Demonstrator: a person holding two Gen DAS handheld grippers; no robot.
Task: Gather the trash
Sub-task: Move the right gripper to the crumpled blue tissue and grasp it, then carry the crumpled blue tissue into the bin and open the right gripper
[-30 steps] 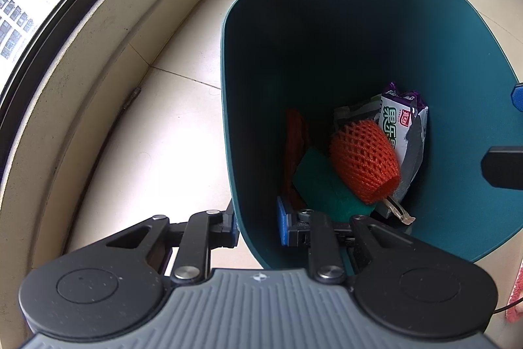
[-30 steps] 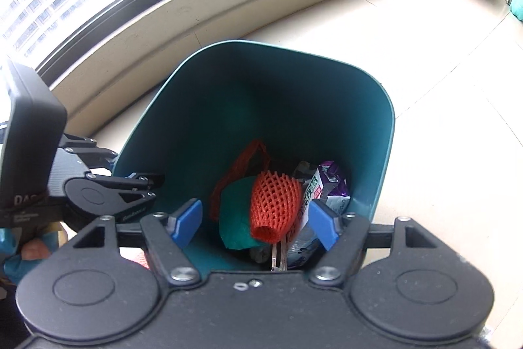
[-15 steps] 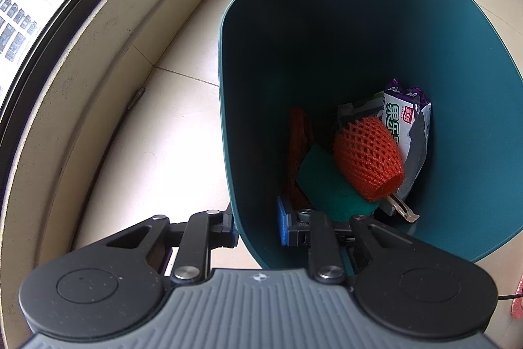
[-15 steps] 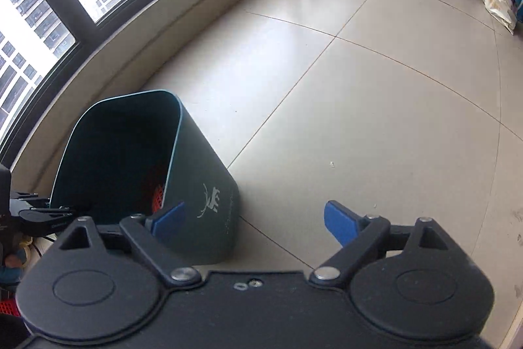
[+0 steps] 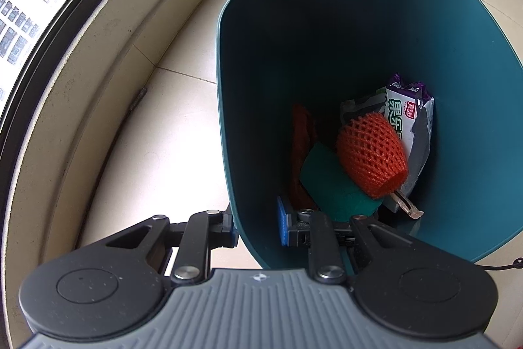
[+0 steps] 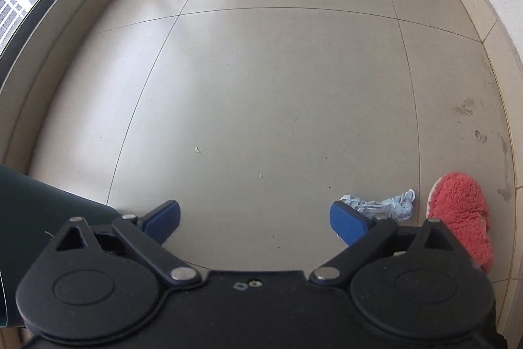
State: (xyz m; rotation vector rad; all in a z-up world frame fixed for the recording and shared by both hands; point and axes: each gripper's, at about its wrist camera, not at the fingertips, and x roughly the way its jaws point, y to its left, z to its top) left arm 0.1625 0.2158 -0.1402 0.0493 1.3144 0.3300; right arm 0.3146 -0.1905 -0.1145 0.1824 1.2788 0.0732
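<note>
My left gripper (image 5: 256, 226) is shut on the near rim of a teal trash bin (image 5: 327, 31) and holds it tilted. Inside lie an orange foam fruit net (image 5: 372, 159), a white and purple snack wrapper (image 5: 408, 113), a green piece (image 5: 330, 182) and a red mesh (image 5: 302, 139). My right gripper (image 6: 255, 219) is open and empty above the tiled floor. A crumpled pale blue tissue (image 6: 382, 205) lies on the floor just right of its right finger. The bin's outer wall (image 6: 36, 218) shows at the left edge of the right wrist view.
A fluffy pink slipper (image 6: 464, 211) lies on the floor right of the tissue. A curved low wall (image 5: 75, 80) with windows runs along the left. Small crumbs (image 6: 197, 149) dot the beige floor tiles. A wall base (image 6: 503, 31) runs along the right.
My right gripper has swung away from the bin to the right and now faces the floor, with the tissue and slipper in view. The left gripper keeps its hold on the bin.
</note>
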